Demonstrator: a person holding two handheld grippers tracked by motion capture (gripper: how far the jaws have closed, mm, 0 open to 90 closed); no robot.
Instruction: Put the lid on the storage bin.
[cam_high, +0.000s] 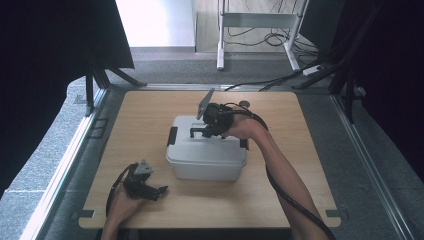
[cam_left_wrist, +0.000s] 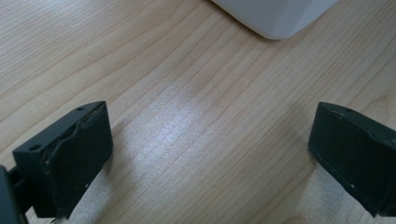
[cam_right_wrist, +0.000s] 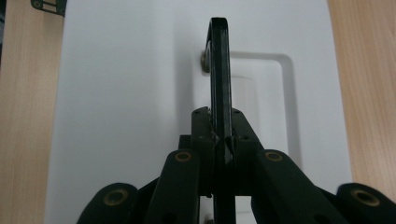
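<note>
A white lidded plastic box (cam_high: 206, 155) stands in the middle of the wooden table (cam_high: 150, 110). Its black carry handle (cam_right_wrist: 218, 60) is raised upright from the recess in the white lid (cam_right_wrist: 126, 93). My right gripper (cam_high: 209, 129) is over the lid and shut on that handle; the right gripper (cam_right_wrist: 220, 135) clamps the bar from both sides. My left gripper (cam_high: 159, 192) rests low on the table at the box's front left, open, and the left gripper (cam_left_wrist: 210, 149) has bare wood between its jaws. A rounded corner of the box (cam_left_wrist: 275, 18) lies ahead of it.
Black latches (cam_high: 172, 136) sit on the box's short sides. A cable (cam_high: 295, 200) trails from the right gripper along the forearm. Beyond the table's far edge stand a white desk frame (cam_high: 260, 22) and floor cables (cam_high: 260, 82). Dark curtains hang on both sides.
</note>
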